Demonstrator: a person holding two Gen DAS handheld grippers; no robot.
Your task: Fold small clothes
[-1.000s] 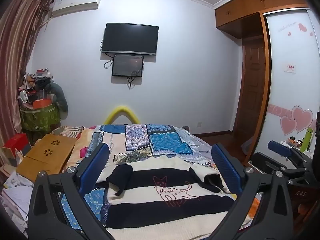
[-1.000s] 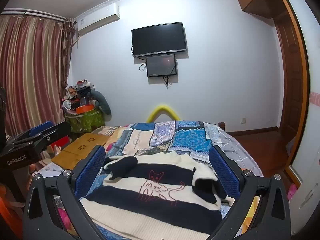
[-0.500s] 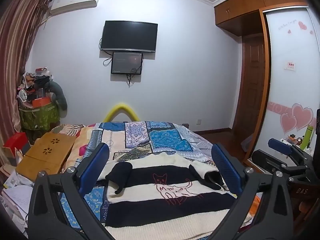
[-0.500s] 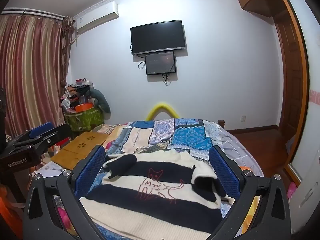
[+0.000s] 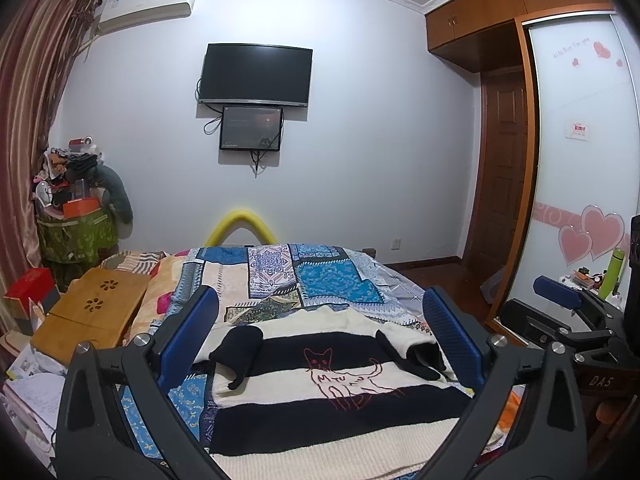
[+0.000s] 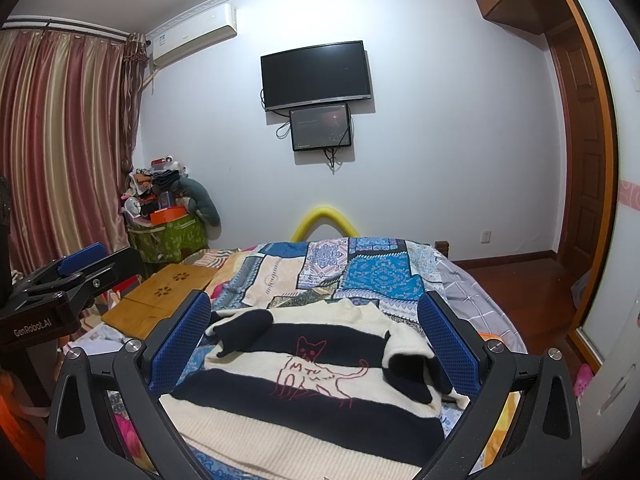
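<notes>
A cream and black striped sweater [image 5: 320, 404] with a red cat outline lies flat on the patchwork bed [image 5: 320, 276], both sleeves folded inward over the body. It also shows in the right wrist view [image 6: 304, 400]. My left gripper [image 5: 320, 336] is open and empty, held above the near end of the sweater. My right gripper [image 6: 316, 336] is open and empty, also above the sweater. The right gripper appears at the right edge of the left wrist view [image 5: 560, 308]; the left gripper appears at the left edge of the right wrist view [image 6: 76, 272].
A wooden lap desk [image 5: 88, 316] lies left of the bed, with papers and boxes beside it. A cluttered green bin [image 5: 72, 232] stands in the far left corner. A TV [image 5: 256, 74] hangs on the far wall. A wardrobe [image 5: 580, 160] and door stand right.
Both cameras have tilted down slightly; the wall TV sits higher in view and the sweater a little farther. The sweater and both open grippers are otherwise unchanged.
</notes>
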